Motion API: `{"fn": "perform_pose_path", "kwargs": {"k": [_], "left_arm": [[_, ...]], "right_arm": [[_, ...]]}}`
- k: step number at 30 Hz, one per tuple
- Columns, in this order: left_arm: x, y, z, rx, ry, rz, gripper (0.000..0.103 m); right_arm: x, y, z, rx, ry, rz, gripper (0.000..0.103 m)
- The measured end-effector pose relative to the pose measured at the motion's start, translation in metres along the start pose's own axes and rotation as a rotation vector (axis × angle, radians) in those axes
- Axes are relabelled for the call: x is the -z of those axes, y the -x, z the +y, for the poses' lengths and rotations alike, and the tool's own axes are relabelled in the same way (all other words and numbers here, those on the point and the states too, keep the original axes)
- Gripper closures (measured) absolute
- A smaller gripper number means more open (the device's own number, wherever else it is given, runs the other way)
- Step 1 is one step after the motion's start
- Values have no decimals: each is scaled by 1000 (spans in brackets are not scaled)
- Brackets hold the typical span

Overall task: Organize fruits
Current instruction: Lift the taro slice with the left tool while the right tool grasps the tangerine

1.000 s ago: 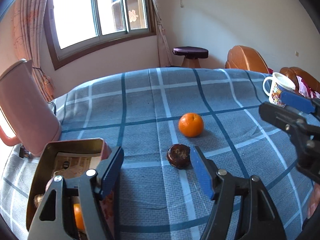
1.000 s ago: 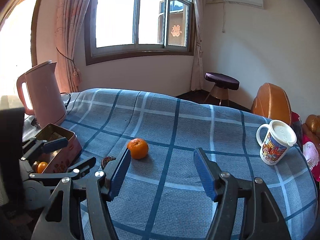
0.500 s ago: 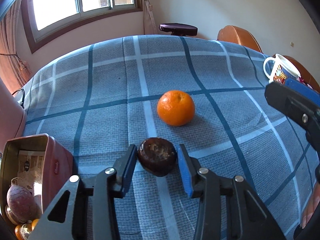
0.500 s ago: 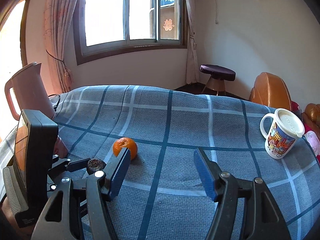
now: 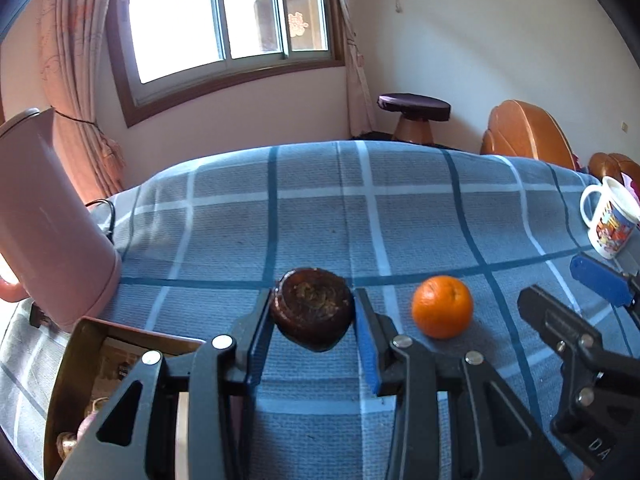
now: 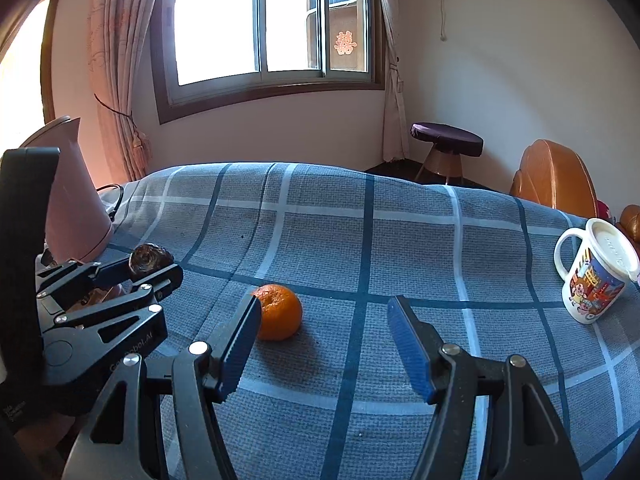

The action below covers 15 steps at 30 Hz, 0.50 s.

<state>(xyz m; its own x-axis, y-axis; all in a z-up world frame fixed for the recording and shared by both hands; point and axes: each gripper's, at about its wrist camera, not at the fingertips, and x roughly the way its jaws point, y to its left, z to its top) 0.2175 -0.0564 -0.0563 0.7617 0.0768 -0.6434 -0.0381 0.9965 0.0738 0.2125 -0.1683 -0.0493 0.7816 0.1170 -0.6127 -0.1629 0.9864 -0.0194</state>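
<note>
Occlusions and cut-offs, both wrist views

In the left wrist view the open tin (image 5: 86, 344) is largely masked by the left gripper (image 5: 313, 316); its contents show only as dim, unidentifiable shapes at the lower left edge. The pink kettle (image 5: 48, 220) is cropped by the left border, handle mostly out of frame. The mug (image 5: 610, 222) is clipped at the right edge, and the right gripper (image 5: 576, 292) enters only partly there. In the right wrist view the left gripper's body hides the tin almost entirely and covers the kettle's left side. The orange (image 6: 278, 312) is partly masked by the right gripper's near finger (image 6: 240, 344). Mug print detail is too small to read.
</note>
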Motion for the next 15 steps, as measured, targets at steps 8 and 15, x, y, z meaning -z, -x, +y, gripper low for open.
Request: {"fn": "perform_pose_path", "kwargs": {"k": [8, 15], "left_arm": [[-5, -5, 16, -19, 42, -35, 63], [-5, -4, 25, 4, 90, -31, 63]], "right_arm": [[-3, -32, 13, -47, 13, 46, 36], [1, -51, 25, -50, 51, 103, 36]]}}
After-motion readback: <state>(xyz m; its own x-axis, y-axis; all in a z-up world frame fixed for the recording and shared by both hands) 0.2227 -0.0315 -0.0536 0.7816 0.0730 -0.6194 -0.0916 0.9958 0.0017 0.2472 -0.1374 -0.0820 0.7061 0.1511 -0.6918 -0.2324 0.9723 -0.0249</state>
